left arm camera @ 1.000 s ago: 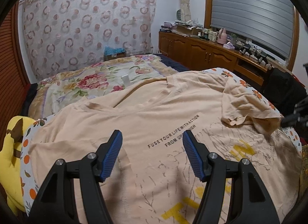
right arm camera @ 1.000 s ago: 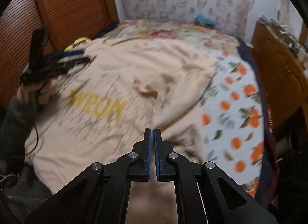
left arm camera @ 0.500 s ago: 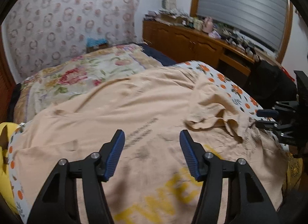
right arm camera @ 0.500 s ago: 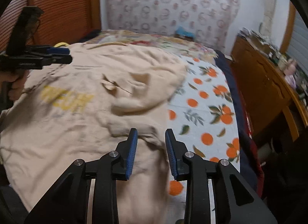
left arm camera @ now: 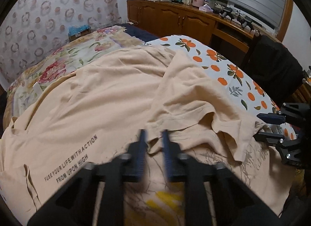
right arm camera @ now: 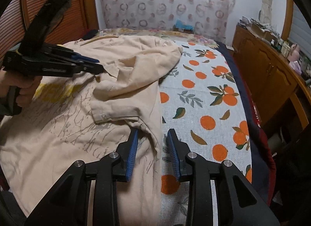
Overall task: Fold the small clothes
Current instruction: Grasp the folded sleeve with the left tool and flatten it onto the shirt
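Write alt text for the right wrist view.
The right tool, open, straddles the side edge of a beige T-shirt spread on an orange-print bedsheet. At upper left, a hand holds the left tool at the folded-over sleeve.

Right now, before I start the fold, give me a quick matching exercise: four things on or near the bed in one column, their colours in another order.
Things:
1. T-shirt
2. Sheet under it
3. Cabinet
4. Gripper pads

Colours:
A. blue
B. brown wood
C. beige, yellow lettering
D. white with orange fruit

Pairs: 1-C, 2-D, 3-B, 4-A
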The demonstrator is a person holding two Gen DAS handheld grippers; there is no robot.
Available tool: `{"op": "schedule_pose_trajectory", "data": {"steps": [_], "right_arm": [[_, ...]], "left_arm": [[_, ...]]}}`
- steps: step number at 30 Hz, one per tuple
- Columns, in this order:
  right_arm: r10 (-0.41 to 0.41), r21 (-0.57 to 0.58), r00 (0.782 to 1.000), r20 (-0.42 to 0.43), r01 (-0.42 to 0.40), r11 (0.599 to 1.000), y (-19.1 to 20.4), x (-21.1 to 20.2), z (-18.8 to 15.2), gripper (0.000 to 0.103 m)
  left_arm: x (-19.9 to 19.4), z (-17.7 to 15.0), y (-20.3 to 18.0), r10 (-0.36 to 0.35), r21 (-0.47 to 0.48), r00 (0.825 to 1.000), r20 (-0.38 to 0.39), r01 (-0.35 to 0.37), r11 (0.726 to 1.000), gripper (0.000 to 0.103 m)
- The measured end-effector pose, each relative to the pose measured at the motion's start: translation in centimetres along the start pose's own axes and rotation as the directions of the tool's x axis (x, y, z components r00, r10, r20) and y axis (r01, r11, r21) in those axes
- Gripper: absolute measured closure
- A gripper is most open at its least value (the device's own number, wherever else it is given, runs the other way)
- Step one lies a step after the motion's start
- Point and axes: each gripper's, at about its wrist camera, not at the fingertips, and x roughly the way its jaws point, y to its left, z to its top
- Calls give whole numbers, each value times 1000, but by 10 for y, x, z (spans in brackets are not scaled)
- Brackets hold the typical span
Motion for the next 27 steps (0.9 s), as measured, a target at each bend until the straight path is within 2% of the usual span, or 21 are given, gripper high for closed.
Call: {"op": "schedule_pose_trajectory", "data": {"steps": [1,7,13,16,18,20,27], "right_arm": [[-2,0,1000,0,2,1000,0,0,0,73],[0,1,1000,2,0,1000,1,-1,-2,72],[-1,0,1000,1,1,1000,1,0,0,72],[-2,-1,1000,2,2,1000,1,0,0,72],[-2,-1,1000,1,2,1000,0,0,0,72],[-1,0,1000,2,1,1000,0,0,0,72],[12,4,1000,6,-12,1000,-1,-1,2,72]], "left_arm": [[-3,1,0,6,2,1000,10,-6,1000,102],[-49,-1,24,41,-63,991,126,-34,997,103],[-56,-15,38,73,-68,993,96,-66,995,103],[-54,-22,39,51,-71,995,85,-45,996,102],[-54,-27,39,47,-75,996,76,-41,996,93],[-56,-33,37,57,-71,996,73,-52,996,59],[-75,-56,47,88,-94,993,83,-80,992,54]]}}
